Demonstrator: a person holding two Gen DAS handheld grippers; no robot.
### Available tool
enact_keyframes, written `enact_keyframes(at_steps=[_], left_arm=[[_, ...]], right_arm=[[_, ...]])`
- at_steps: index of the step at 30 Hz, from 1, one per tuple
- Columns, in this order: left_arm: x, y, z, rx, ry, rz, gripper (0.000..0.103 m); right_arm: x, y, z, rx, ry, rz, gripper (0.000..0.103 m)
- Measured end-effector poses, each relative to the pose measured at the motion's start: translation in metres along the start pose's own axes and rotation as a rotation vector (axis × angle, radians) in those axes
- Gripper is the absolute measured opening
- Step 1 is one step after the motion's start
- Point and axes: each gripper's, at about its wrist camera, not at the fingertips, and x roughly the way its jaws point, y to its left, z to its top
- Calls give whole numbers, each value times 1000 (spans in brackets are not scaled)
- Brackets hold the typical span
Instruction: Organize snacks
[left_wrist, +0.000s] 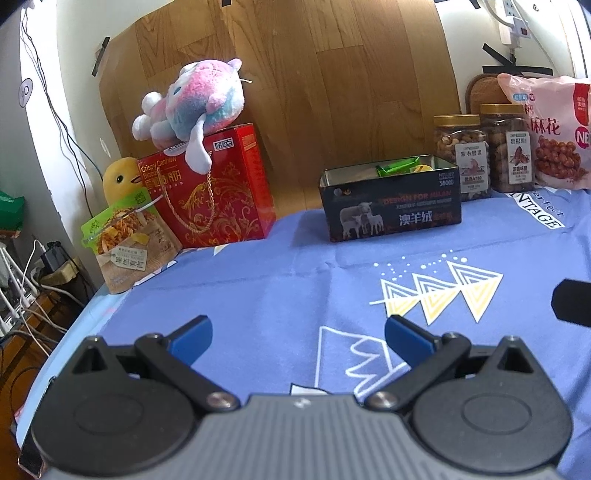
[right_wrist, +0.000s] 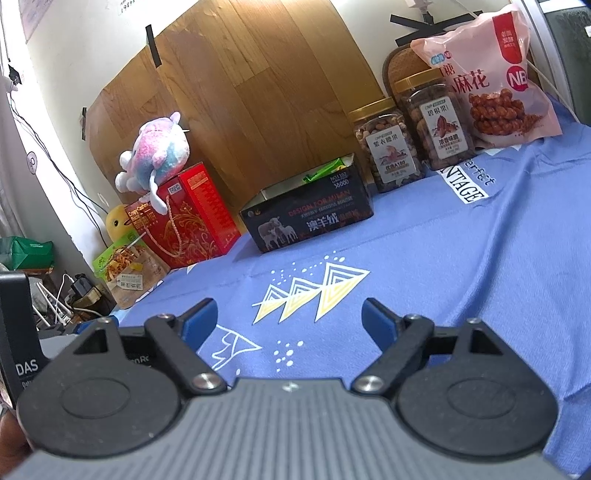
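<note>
Snacks already sit in our far black rectangular tin (left_wrist: 391, 199); the near blue cloth (left_wrist: 280, 280) looks bare. Our left gripper (left_wrist: 298, 334) and right gripper (right_wrist: 289, 320) gape, holding nothing, so little seems left.

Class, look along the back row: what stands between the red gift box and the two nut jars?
The open black tin stands between the red gift box and the nut jars; both wrist views show it.
</note>
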Motion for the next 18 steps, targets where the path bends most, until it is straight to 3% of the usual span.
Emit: enact_keyframes(at_steps=[18], left_arm=[[0, 2, -3, 1, -11, 14, 103]], right_arm=[[2, 0, -2, 2, 5, -2, 87]])
